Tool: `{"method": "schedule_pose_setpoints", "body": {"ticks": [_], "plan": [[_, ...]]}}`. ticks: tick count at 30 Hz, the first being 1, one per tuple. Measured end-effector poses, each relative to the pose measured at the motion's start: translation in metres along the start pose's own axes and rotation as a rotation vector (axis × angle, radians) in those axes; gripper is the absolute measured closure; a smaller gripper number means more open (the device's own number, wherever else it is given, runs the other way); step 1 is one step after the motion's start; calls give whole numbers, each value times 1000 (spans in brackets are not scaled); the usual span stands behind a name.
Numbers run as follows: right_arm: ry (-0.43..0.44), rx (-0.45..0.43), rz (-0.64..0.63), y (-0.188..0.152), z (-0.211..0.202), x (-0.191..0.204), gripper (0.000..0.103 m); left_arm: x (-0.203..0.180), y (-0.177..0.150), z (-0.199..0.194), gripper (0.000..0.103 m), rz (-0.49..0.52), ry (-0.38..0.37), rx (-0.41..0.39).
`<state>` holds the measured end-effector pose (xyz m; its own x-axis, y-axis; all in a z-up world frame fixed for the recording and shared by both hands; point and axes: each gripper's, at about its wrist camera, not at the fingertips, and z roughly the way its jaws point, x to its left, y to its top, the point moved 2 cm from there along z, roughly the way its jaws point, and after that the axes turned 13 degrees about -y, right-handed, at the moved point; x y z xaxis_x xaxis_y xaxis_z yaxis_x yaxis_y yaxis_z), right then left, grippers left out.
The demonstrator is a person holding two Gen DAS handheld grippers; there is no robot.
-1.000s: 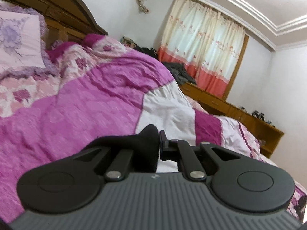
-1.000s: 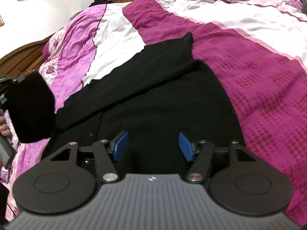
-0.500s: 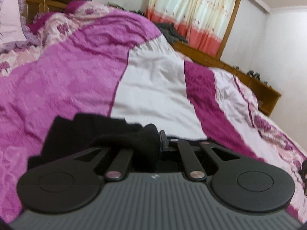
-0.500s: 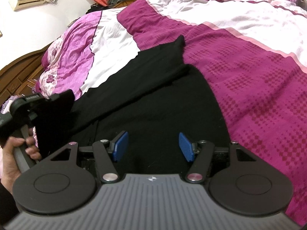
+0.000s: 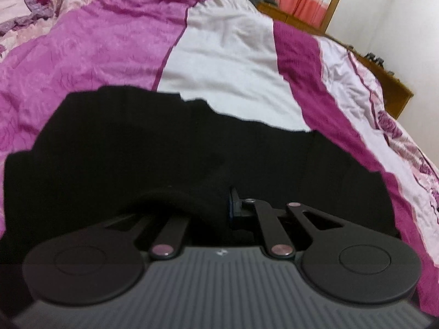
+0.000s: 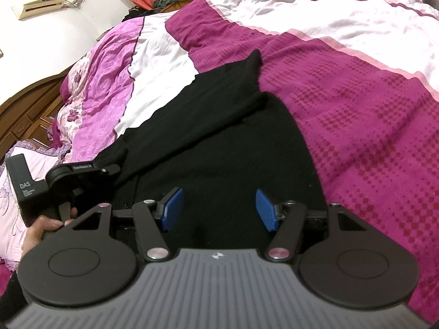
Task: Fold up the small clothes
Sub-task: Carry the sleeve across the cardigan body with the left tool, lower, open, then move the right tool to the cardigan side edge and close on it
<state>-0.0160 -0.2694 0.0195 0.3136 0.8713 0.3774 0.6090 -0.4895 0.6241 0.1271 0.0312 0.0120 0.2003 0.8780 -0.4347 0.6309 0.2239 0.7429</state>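
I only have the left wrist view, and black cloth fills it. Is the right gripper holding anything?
Observer: No. The right gripper is open, blue pads apart, above the black garment.
Operator: Is the garment lying flat?
Observer: Mostly. One long strip crosses it diagonally, ending in a point on the bedspread, at its dark magenta band.
Operator: Where is my left gripper?
Observer: The left gripper is at the garment's edge nearest the headboard, with a hand on its handle.

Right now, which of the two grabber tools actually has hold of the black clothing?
The left gripper: black garment fabric is bunched between its closed fingers. The right gripper hovers above the cloth, blue pads wide apart, holding nothing.
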Motion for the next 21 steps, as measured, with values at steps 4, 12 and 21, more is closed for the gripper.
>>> {"method": "schedule_pose_setpoints", "body": {"ticks": [4,12,21], "plan": [[-1,0,2,0,0,0,37,-1,0,3,85,5,-2,26],[-1,0,6,0,1,-2,37,-14,1,-10,61,9,-21,77],[0,-4,0,3,-5,4,37,-17,-6,-51,61,9,-2,168]]}}
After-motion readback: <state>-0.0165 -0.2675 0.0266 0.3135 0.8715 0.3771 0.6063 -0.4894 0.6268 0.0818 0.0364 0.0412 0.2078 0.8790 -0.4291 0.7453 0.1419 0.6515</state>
